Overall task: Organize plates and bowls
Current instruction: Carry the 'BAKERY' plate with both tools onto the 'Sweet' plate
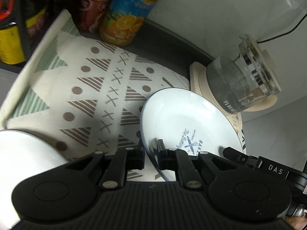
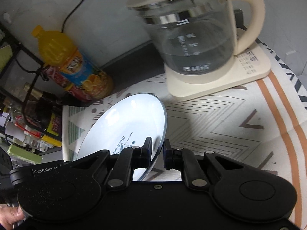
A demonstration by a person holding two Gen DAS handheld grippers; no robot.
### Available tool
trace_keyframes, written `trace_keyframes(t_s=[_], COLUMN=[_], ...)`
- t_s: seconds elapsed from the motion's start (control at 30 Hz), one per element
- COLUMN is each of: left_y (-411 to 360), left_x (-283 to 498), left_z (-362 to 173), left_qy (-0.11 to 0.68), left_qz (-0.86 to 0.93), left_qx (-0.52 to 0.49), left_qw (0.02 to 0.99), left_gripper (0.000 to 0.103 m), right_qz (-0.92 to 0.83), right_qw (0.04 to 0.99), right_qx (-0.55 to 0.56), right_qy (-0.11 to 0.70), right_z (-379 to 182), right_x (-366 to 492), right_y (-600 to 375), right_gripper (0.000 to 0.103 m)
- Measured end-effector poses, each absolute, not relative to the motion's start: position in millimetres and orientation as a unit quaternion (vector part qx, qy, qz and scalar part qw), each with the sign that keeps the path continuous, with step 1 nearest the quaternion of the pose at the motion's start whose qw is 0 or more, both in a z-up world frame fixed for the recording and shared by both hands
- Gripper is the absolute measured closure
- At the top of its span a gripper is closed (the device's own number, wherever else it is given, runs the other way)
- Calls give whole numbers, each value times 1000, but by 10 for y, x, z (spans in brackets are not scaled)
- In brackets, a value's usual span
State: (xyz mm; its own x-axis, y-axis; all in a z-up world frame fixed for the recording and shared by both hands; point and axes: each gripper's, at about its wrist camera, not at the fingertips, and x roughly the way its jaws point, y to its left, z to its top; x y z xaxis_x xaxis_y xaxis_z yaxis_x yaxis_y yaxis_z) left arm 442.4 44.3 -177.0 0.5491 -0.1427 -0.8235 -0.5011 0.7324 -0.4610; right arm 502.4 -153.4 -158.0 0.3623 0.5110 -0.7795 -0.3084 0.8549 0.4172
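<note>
**Two grippers share one plate above the patterned cloth**

The left gripper (image 1: 150,154) is closed almost fully on the near rim of a white plate (image 1: 184,122), its fingers (image 1: 160,149) pressing one on each face of the thin edge. The right gripper (image 2: 157,151) has its jaws just as narrow on the opposite rim of the same plate (image 2: 130,118), which bears a printed baking emblem with a crossed rolling pin and whisk. In the left wrist view the second gripper's tip shows at the plate's far edge, so both grips sit on one dish.

The plate hangs tilted, clear of the patterned tablecloth (image 1: 92,88), with its shadow falling beneath it. Holding it by two opposite points of the rim probably keeps a smooth, glazed dish from swinging or slipping, since a thin lip gives each pair of pads little to bite on.

A glass electric kettle (image 2: 193,38) stands on its cream base (image 2: 249,71) just beyond the plate, close enough that the carry needs to steer clear of it. An orange juice bottle (image 2: 71,61) and a red can (image 1: 92,9) stand further back by the wall. A white rounded vessel (image 1: 23,153), likely a bowl, sits at the lower left of the left wrist view; it may be where the plate belongs, though that is a guess.
</note>
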Motion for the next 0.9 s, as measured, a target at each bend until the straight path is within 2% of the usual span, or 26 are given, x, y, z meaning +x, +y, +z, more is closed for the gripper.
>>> trace_keyframes(t_s=[0.9], left_y=[1111], left_x=[2981], left_z=[-1464], left_qy=[422], left_qz=[183], left_qx=[-372], left_qw=[806], left_gripper=[93], right_qz=[316], right_qw=[804], right_qx=[53], right_qy=[500], right_z=[-1512], right_x=[3959], right_y=[-637], right_gripper=[91])
